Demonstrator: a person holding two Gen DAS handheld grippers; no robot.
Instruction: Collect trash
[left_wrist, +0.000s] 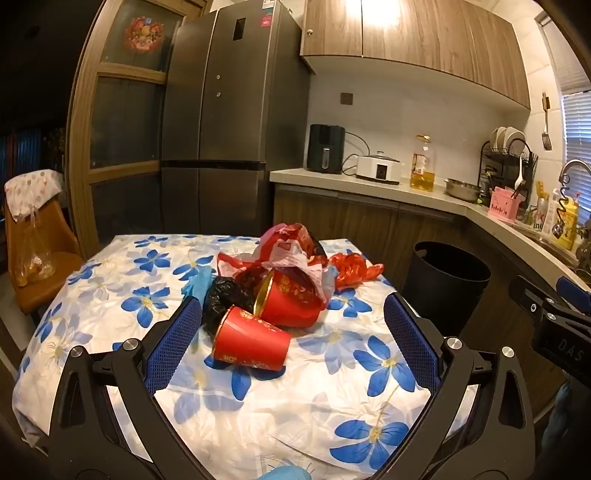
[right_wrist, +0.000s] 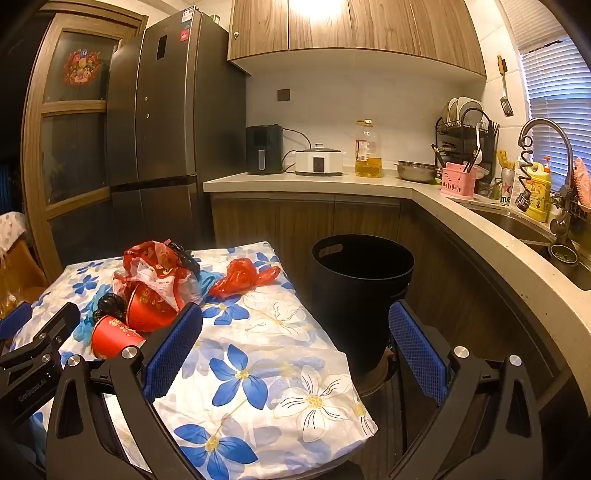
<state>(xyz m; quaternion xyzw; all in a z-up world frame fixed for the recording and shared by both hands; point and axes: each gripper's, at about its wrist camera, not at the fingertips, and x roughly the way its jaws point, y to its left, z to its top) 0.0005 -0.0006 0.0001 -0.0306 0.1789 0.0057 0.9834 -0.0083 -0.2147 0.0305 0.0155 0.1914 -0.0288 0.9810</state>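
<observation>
From left wrist cam: left gripper spread wide, nothing pinched, above flowered cloth. Red cup lies on its side btwn the pads, w/ bigger red cup, black bag, red bags behind. Bin right of table.

From right wrist cam: right gripper also spread, empty, over table's right edge; bin just beside it, trash pile to the left.
</observation>
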